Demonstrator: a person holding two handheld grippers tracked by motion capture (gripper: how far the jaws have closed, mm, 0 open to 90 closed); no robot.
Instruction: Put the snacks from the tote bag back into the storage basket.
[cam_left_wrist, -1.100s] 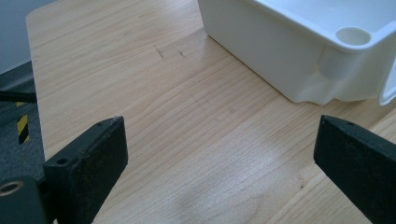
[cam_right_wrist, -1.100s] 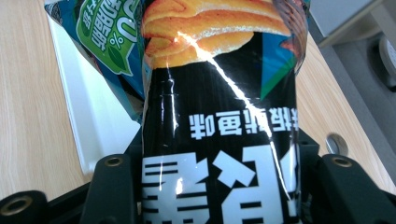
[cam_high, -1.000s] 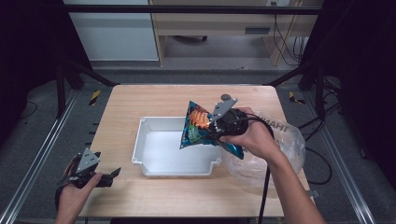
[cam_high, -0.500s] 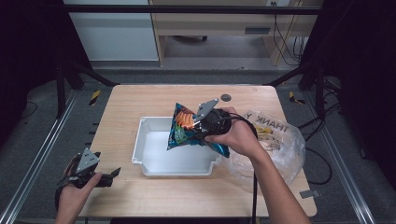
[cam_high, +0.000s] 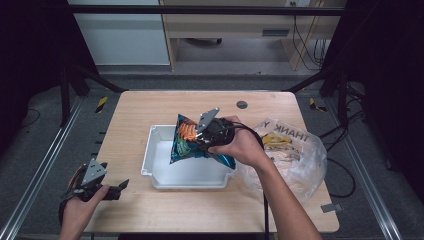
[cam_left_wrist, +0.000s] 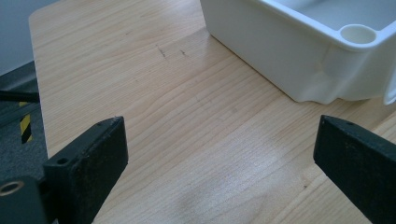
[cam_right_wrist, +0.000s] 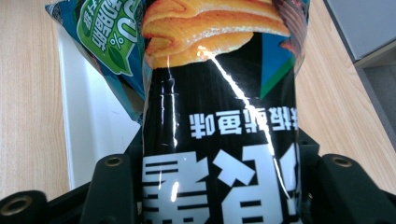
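While the right gripper (cam_high: 196, 141) clamps a chip bag (cam_high: 186, 140), the left gripper (cam_high: 121, 186) gapes.

Bare table (cam_high: 150, 107) left of white bin (cam_high: 155, 137); plastic bag (cam_high: 295, 150) crowds its right

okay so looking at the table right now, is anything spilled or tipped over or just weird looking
Nothing is spilled or damaged. The snack bag hangs tilted above the white tray, clamped in the right gripper, so its print reads upside down in the right gripper view. The left gripper rests open near the table's front-left corner.
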